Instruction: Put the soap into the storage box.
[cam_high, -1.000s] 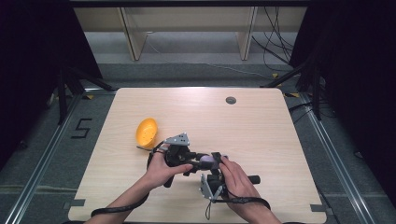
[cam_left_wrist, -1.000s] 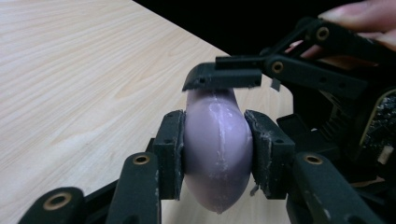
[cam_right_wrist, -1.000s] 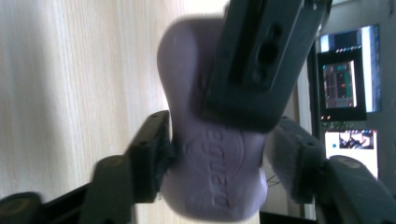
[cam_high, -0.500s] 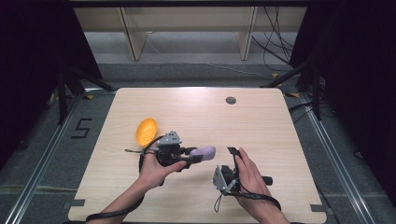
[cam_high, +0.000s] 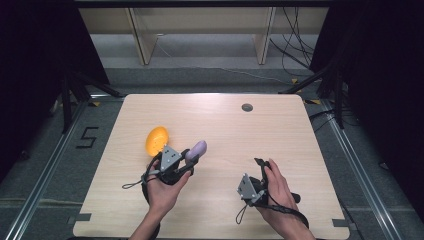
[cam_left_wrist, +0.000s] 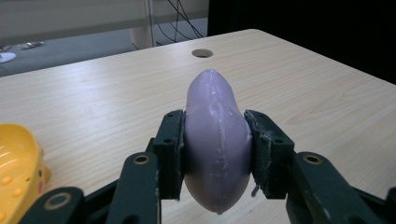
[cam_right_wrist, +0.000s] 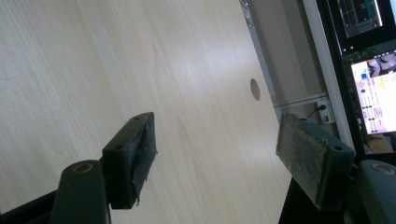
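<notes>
Purple soap bar (cam_left_wrist: 215, 144), oval, sits clamped in my left gripper (cam_high: 186, 162). Its long axis runs straight out along the gripper, blunt tip pointing away from me toward the round hole (cam_left_wrist: 202, 53) in the bench (cam_high: 280, 135). A moulded seam runs down the middle of the bar, from tip to near end. In the high view the bar (cam_high: 196, 149) is held just above the bench top, just right of the yellow dish (cam_high: 157, 140), tip angled up and right from there.

Left fingers (cam_left_wrist: 170, 151): closed hard on the bar's two broad flanks, pads pressed flat against it, roughly at its widest part. Near end of the bar hangs below the pads, far end sticks out well past them.

Right gripper (cam_high: 258, 169): well to the right of the soap bar, low over bare bench. Its fingers (cam_right_wrist: 133, 156) stand wide apart and have just been opening; nothing between them, wood grain showing through the gap.

Around: yellow dish (cam_left_wrist: 18, 177) is close on the bar's left in the left gripper view, rim studded with small bumps. The hole (cam_high: 247, 107) lies well beyond the bar, toward the far edge. Bench between bar and hole is bare wood.
</notes>
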